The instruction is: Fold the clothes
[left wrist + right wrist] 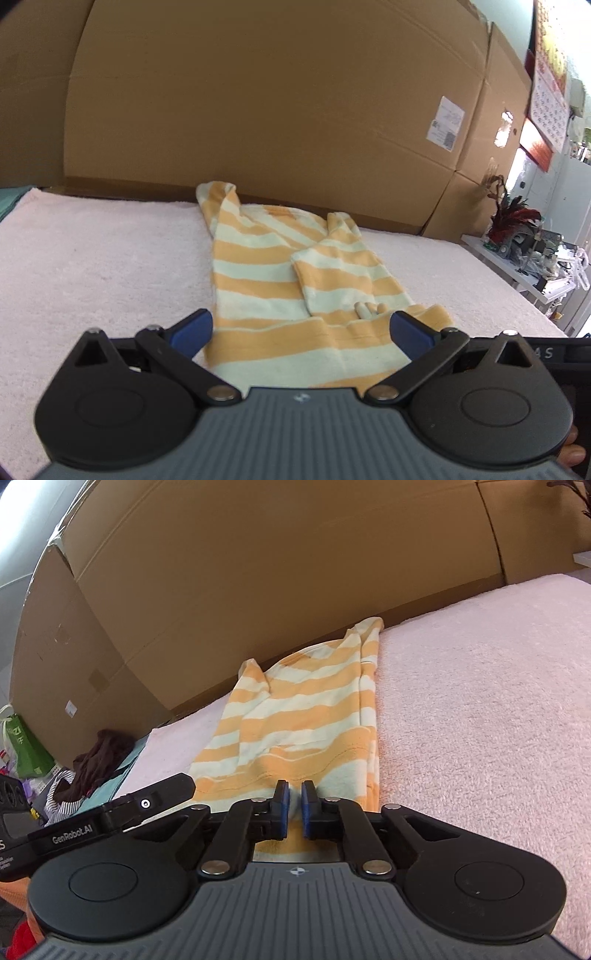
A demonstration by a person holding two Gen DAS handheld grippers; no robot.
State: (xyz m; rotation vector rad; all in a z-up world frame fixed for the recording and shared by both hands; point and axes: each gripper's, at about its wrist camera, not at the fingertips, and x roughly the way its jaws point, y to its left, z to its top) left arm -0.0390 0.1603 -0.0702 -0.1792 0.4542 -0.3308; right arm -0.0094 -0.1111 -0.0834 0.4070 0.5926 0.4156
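Tall cardboard boxes (258, 92) stand as a wall along the far side, from nine o'clock round to two o'clock. In front of them a pink towel (92, 258) covers the work surface. On it, running from the centre up toward twelve o'clock, lies the orange-and-white striped shirt (258, 258), its sleeves folded in over the body. In the left wrist view, the left gripper (302, 330) hovers at six o'clock over the near hem, blue jaws spread wide, nothing between them. In the right wrist view, the right gripper (293, 805) is pinched narrow on the shirt's near hem, cloth bunched between its pads.
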